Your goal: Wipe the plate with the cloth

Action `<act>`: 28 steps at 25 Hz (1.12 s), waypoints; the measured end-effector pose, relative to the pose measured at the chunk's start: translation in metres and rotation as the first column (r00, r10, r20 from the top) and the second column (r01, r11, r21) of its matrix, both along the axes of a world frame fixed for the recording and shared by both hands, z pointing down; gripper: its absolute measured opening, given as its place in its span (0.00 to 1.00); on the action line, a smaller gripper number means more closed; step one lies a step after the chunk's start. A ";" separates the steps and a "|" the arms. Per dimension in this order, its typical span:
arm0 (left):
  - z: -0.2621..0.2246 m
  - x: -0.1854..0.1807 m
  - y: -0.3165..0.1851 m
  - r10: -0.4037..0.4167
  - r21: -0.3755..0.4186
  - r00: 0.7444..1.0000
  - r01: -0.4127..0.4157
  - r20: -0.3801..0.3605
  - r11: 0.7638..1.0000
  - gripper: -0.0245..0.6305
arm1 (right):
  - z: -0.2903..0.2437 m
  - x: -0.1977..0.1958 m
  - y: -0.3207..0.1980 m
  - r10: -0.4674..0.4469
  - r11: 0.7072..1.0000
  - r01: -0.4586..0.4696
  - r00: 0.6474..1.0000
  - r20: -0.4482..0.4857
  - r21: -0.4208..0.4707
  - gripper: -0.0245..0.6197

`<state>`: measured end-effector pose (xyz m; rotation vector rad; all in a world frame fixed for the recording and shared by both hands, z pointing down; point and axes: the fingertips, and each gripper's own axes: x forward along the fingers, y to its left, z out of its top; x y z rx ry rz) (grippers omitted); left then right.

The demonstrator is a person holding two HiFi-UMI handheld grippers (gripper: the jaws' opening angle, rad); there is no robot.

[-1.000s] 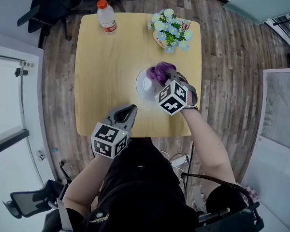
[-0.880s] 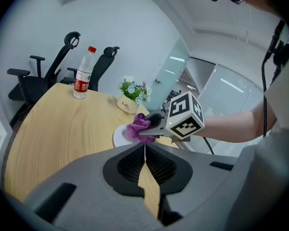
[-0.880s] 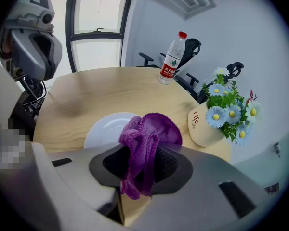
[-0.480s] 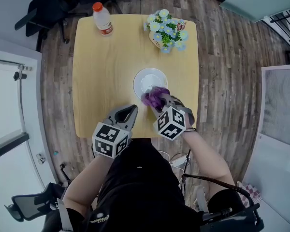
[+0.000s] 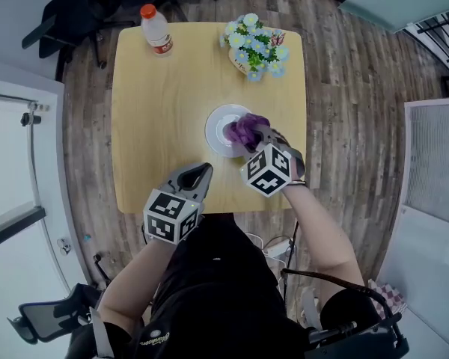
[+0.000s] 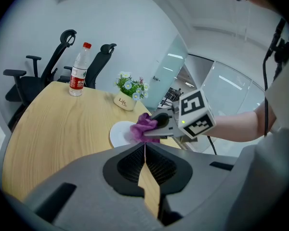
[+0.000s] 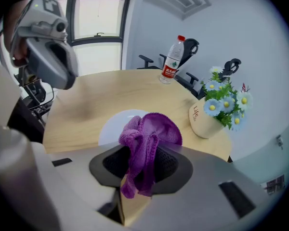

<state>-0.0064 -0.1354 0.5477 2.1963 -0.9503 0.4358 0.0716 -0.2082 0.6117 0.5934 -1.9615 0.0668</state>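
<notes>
Nearest the person, the left gripper [image 5: 200,173] is held at the near edge of the tabletop [image 5: 153,103]. Its forearm is tucked close to the body and it tips gently downward, jaws pressed together on nothing. The right arm stretches forward beside it, wrist bent steeply down. The right gripper [image 5: 256,139] has its jaws clamped on a bunched purple cloth [image 5: 245,129], which sits over the right part of the white plate [image 5: 218,130] around the tabletop's middle. Beyond, a water bottle [image 5: 156,28] stands at the far left corner and a pot of flowers [image 5: 256,47] near the far right corner.
</notes>
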 end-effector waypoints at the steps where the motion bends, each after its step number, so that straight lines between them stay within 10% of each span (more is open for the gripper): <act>1: 0.000 0.000 0.000 -0.002 -0.002 1.000 0.002 0.000 1.000 0.06 | 0.000 0.003 -0.014 0.016 1.000 -0.016 1.000 -0.009 0.015 0.21; 9: 0.004 0.001 0.007 -0.010 -0.014 1.000 0.010 -0.005 1.000 0.06 | 0.003 0.009 -0.059 0.060 0.997 -0.058 0.997 -0.052 0.053 0.21; 28: 0.006 0.006 0.002 0.019 -0.015 1.000 -0.020 -0.014 1.000 0.06 | 0.008 -0.003 0.061 -0.051 0.996 0.052 0.999 0.013 -0.079 0.21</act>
